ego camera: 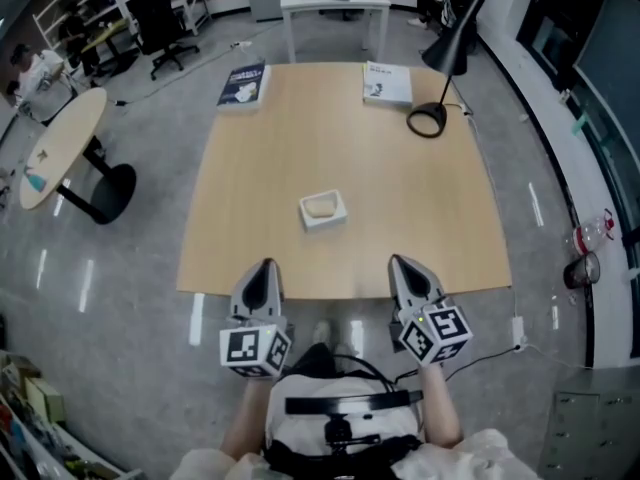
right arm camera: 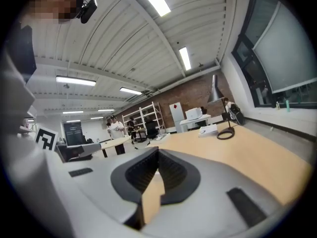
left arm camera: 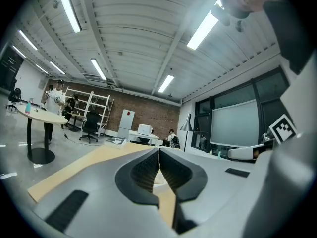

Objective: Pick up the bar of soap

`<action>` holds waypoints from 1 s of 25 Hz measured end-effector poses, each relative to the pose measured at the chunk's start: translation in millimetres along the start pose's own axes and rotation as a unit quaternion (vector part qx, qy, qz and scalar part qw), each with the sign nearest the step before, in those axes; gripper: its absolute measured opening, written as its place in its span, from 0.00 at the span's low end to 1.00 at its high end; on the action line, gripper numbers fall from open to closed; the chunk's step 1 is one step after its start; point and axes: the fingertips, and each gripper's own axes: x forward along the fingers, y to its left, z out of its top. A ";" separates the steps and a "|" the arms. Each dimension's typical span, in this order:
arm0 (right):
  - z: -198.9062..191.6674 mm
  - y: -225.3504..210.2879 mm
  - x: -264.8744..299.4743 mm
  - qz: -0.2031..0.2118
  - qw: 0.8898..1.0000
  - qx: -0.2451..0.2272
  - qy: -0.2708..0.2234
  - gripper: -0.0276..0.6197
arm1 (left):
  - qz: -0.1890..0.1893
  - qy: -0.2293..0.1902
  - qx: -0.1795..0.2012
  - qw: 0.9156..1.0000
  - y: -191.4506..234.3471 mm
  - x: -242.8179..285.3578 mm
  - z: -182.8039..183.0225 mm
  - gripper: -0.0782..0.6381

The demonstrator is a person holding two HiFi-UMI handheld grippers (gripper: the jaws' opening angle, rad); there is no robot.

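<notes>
- Plainly pale, the bar of soap (ego camera: pixel 320 205) sits in a white dish (ego camera: pixel 338 217).
- Only the head view shows it clearly; left gripper (ego camera: pixel 267 265) and right gripper (ego camera: pixel 398 261) are closed, empty.

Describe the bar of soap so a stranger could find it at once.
Find the square wooden table. Near its middle, slightly toward the person, sits a small white dish holding the pale bar of soap. The dark book, the pale book and the black lamp all sit at the far edge.
</notes>
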 end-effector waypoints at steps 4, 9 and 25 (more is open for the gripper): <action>-0.8 -3.4 29.4 0.011 1.000 0.000 0.003 0.05 | -0.009 0.022 0.004 1.000 7.3 28.9 -9.0 0.13; -17.1 5.7 73.7 0.055 0.998 -0.013 0.029 0.08 | -0.087 0.048 0.024 0.995 2.1 66.9 -33.6 0.13; -128.3 -37.6 189.4 0.053 0.976 -0.037 0.208 0.34 | -0.139 0.216 0.066 0.964 22.5 148.3 -170.4 0.33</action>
